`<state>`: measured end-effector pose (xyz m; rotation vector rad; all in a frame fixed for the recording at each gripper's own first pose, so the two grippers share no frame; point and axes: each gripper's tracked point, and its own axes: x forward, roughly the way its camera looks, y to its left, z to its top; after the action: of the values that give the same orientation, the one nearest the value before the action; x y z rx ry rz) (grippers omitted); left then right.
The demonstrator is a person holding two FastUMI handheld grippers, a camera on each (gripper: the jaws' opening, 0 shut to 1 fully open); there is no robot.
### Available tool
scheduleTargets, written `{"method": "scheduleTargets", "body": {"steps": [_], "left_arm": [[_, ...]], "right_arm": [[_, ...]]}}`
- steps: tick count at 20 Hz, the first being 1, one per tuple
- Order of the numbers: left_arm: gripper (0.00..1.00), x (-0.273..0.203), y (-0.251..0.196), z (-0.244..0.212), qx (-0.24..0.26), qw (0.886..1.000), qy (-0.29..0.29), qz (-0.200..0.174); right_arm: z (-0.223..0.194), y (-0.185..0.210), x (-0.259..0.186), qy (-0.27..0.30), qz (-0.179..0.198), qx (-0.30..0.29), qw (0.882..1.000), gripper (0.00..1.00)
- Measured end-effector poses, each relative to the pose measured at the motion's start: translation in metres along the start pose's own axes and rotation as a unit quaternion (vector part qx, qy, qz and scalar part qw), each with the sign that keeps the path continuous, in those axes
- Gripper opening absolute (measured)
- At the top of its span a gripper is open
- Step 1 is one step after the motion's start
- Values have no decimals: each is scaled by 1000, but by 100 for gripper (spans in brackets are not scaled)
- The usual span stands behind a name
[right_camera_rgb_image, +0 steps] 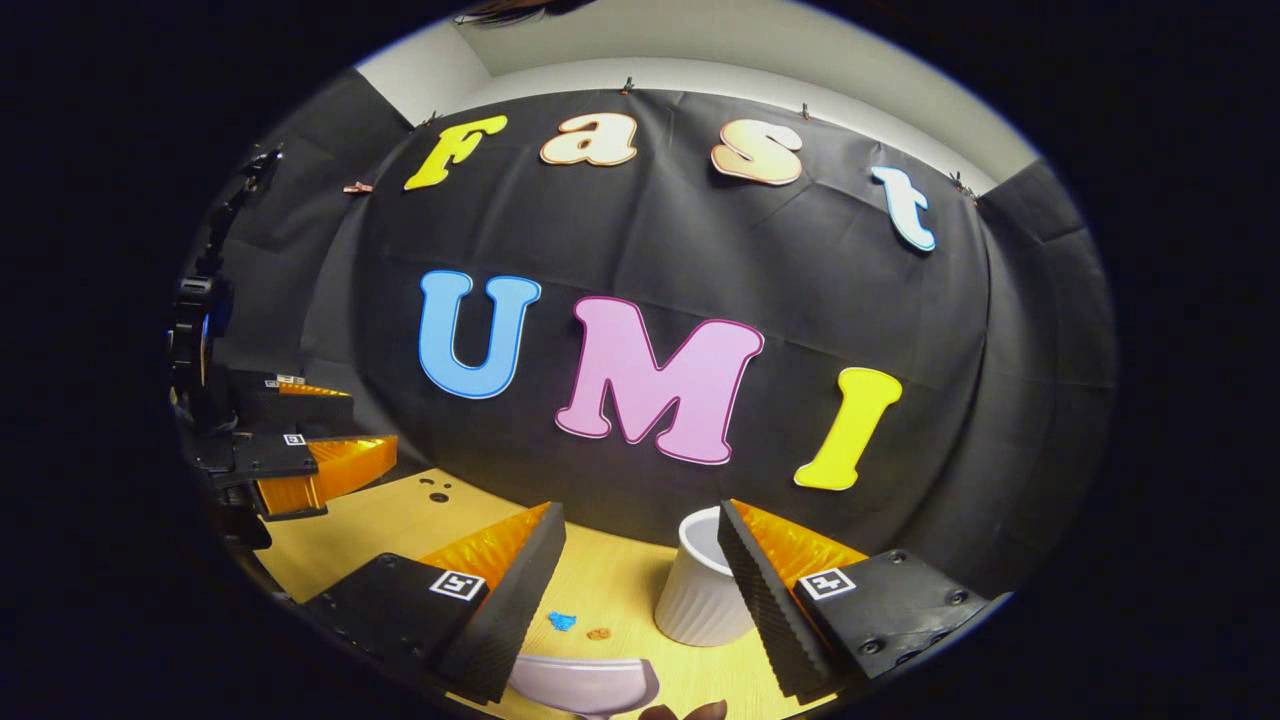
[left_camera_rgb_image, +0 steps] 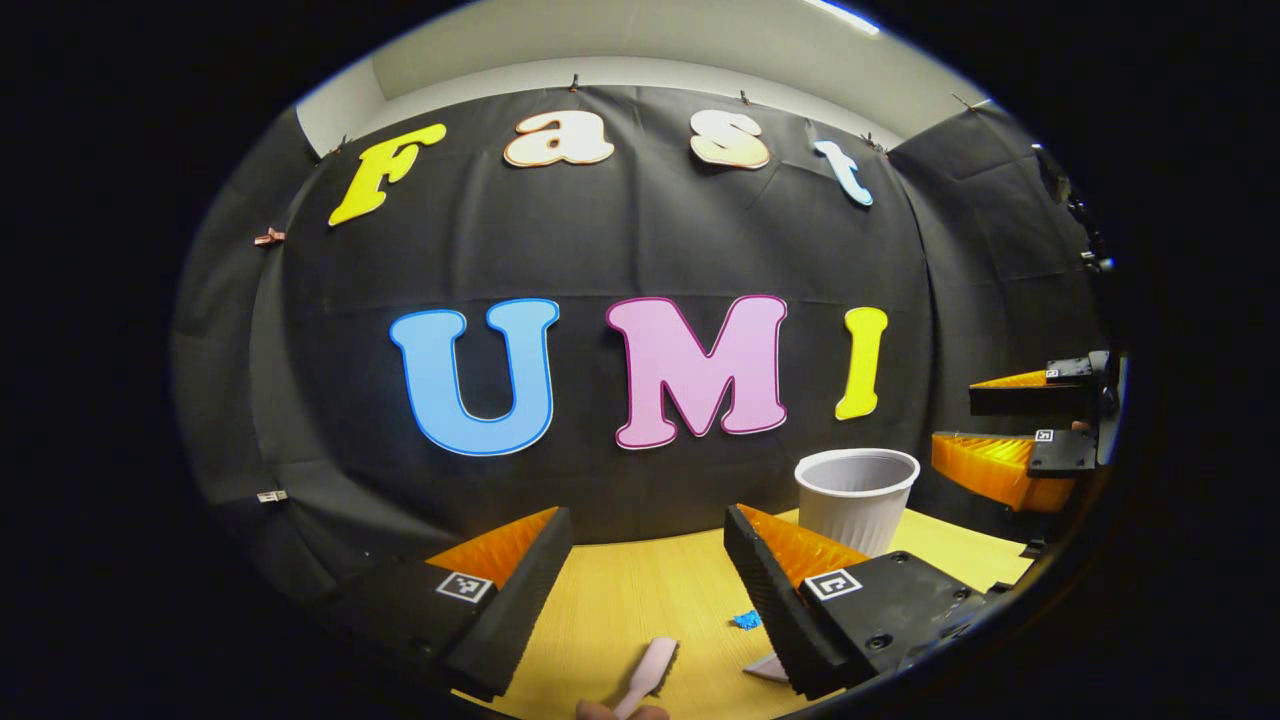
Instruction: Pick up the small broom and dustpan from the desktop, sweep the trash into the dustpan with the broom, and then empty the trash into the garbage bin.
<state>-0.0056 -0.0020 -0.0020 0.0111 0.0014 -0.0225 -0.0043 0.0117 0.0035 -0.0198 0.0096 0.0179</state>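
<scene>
Across the left gripper view, the left tool (left_camera_rgb_image: 648, 575) stands spread above the bench (left_camera_rgb_image: 640, 600), gripping nothing; the small broom (left_camera_rgb_image: 648, 675) lies below it, a blue scrap (left_camera_rgb_image: 746, 620) nearby, the white garbage bin (left_camera_rgb_image: 857, 498) behind, its contents hidden. Over in the right gripper view, the right tool (right_camera_rgb_image: 640, 570) is likewise spread, the dustpan (right_camera_rgb_image: 585, 685) beneath, an orange crumb (right_camera_rgb_image: 598, 633) on the bench.

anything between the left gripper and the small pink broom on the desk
Nothing visible blocks it. The small pink broom lies on bare yellow wooden desktop just below the open left gripper; the white ribbed plastic cup stands farther back, to one side.
</scene>
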Motion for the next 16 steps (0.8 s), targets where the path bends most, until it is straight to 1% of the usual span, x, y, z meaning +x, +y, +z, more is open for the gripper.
{"method": "scheduleTargets", "body": {"steps": [3, 4, 6, 7, 9, 12, 14, 16], "left_arm": [[97, -2, 3, -1, 0, 1000, 0, -5], [98, -2, 2, -4, 0, 1000, 1, -6], [97, -3, 6, -6, -1, 1000, 4, -7], [97, -5, 9, -6, -1, 1000, 6, -7], [97, -7, 13, -10, -1, 1000, 9, -8], [98, -12, 19, -17, 1, 1000, 14, -9], [98, -17, 23, -20, 4, 1000, 17, -9], [98, -19, 24, -24, 4, 1000, 21, -11]], "right_arm": [[-7, 8, -5, 18, 12, 0, 1000, 98], [-13, 11, -7, 32, 19, -1, 999, 98], [-40, 15, -16, 81, 35, -1, 996, 98], [-56, 18, -24, 113, 44, 4, 993, 98], [-92, 27, -43, 176, 60, 18, 982, 97], [-146, 37, -66, 266, 70, 49, 960, 97], [-179, 40, -79, 309, 71, 60, 947, 96], [-212, 39, -90, 350, 71, 52, 933, 96]]}}
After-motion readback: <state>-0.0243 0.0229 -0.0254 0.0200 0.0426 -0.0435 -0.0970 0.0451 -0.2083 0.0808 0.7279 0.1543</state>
